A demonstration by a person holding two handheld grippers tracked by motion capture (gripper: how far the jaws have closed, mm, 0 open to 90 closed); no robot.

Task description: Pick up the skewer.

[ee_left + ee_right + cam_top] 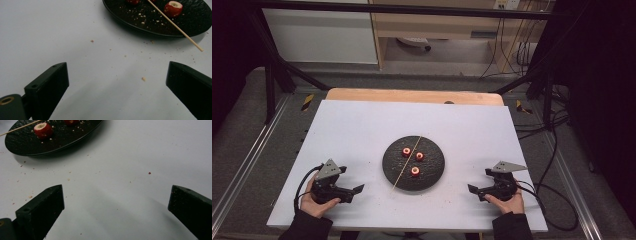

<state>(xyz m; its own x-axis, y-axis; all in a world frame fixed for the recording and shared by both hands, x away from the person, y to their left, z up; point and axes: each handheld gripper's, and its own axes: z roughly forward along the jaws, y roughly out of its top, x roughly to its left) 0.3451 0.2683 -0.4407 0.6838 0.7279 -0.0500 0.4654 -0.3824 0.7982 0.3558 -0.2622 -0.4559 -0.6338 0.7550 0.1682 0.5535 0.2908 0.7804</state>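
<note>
A black round plate (432, 172) lies at the middle of the white table. Three red hollowed fruit pieces (415, 171) sit on it, and a thin wooden skewer (408, 159) lies across it, its near end poking over the rim. My left gripper (357, 191) rests near the front left, open and empty, jaws pointing toward the plate (130, 17). In its view the skewer (180, 28) and a fruit piece (173, 7) show ahead. My right gripper (472, 190) rests at the front right, open and empty, facing the plate (25, 143) and a fruit piece (43, 130).
Crumbs (143, 79) and red specks (149, 173) are scattered on the white table top (362, 130) around the plate. A wooden board edge (412, 95) runs along the far side. Black frame bars and cables stand beyond the table.
</note>
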